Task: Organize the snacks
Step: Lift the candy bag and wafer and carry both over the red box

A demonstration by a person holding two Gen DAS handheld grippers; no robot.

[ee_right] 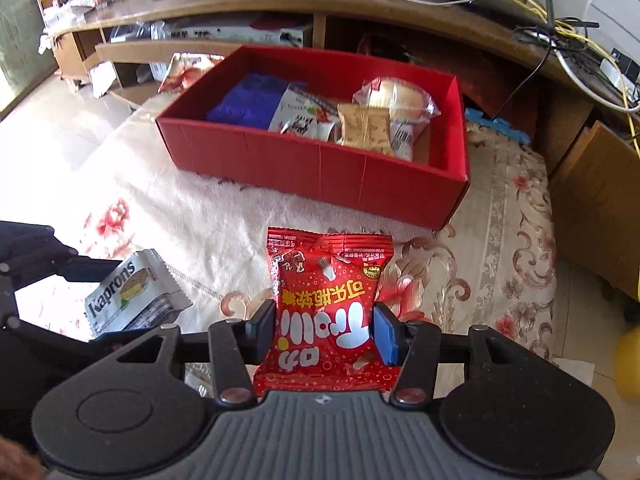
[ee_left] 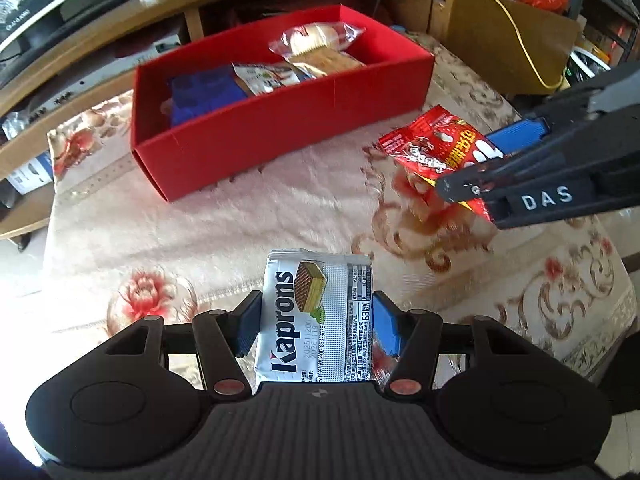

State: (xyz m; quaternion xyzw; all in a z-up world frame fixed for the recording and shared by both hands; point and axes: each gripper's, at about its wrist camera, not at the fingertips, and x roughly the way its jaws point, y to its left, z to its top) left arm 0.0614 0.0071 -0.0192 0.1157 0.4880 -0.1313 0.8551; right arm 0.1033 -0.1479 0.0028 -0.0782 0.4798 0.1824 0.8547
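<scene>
My left gripper is shut on a silver Kaprons wafer pack, lifted off the flowered blanket; the same pack shows at the lower left of the right wrist view. My right gripper is shut on a red candy bag, also held above the blanket. In the left wrist view that red bag hangs at the right in the right gripper. A red open box stands beyond both, holding a blue pack, a cracker pack and a wrapped bun.
A flowered blanket covers the surface under the box. Behind it runs a low wooden shelf unit with cables and devices. A cardboard box stands at the right. Tiled floor lies at the left.
</scene>
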